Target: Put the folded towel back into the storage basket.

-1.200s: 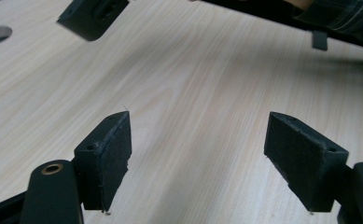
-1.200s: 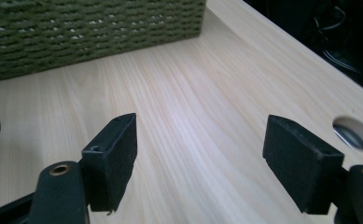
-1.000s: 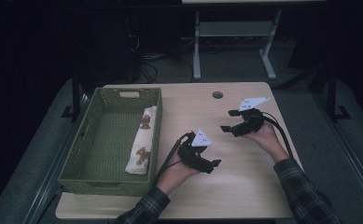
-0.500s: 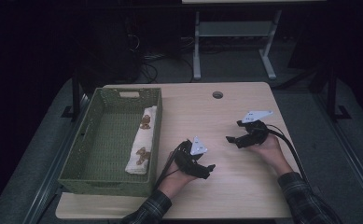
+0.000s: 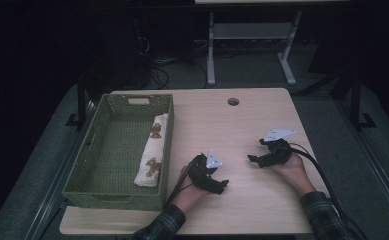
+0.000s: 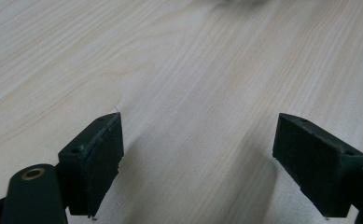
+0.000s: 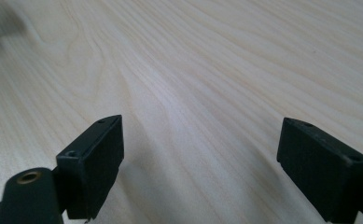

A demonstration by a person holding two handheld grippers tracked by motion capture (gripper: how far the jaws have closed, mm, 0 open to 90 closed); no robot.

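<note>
Resting low over the bare table (image 5: pixel 242 125), the left gripper (image 5: pixel 221 185) and right gripper (image 5: pixel 252 160) gape empty; the folded cloth (image 5: pixel 151 156) lies in the basket (image 5: pixel 111 196) (right wall), whose rim could snag a careless reach.

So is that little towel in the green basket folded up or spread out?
Folded. The white towel lies as a narrow strip along the right wall of the green basket, leaving most of the basket floor bare.
</note>
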